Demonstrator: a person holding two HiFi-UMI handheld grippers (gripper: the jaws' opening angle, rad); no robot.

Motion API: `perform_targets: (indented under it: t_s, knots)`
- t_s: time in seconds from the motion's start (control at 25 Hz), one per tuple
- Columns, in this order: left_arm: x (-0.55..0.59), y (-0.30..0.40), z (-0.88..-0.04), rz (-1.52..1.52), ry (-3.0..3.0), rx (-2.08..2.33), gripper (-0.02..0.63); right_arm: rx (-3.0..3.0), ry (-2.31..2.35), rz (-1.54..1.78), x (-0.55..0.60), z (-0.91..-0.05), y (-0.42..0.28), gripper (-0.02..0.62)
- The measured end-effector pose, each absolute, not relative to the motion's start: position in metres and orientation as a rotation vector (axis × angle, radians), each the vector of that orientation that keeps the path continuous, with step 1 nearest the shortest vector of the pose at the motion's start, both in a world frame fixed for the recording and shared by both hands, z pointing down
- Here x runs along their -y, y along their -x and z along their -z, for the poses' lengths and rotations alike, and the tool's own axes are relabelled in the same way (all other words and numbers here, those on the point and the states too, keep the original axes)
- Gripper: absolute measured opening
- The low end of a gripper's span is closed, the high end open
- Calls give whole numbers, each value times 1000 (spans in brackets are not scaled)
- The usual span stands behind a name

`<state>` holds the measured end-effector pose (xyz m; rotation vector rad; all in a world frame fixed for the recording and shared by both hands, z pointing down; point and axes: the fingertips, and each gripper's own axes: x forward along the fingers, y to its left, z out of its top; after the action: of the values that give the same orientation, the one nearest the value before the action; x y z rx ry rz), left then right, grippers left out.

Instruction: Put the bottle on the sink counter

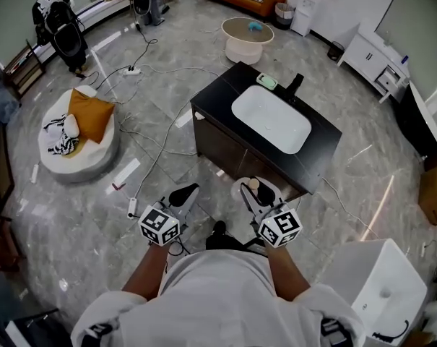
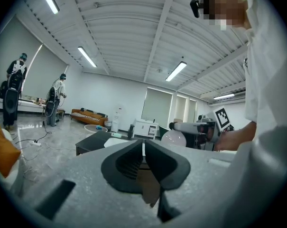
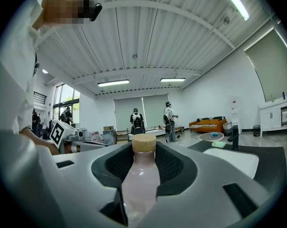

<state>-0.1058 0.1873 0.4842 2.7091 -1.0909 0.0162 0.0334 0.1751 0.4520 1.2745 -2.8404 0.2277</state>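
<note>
In the right gripper view a pale pink bottle with a tan cork cap stands upright between the jaws of my right gripper, which is shut on it. From the head view the bottle and right gripper hover just short of the near edge of the black sink counter. The counter holds a white basin and a black faucet. My left gripper hangs to the left of the right one, over the floor. Its jaws are shut with nothing in them.
A green soap dish lies on the counter's far edge. Cables and a power strip run over the floor at left. A round pouf with an orange cushion stands left, a white unit lower right, a round table beyond.
</note>
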Motion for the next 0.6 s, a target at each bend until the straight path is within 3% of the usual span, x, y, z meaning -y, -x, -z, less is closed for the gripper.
perform_targets:
  t_s: [0.6]
  knots:
    - [-40,71,-460,-122,-2716,1163,29,2938,-1286,-274,-15,-434,-78,144]
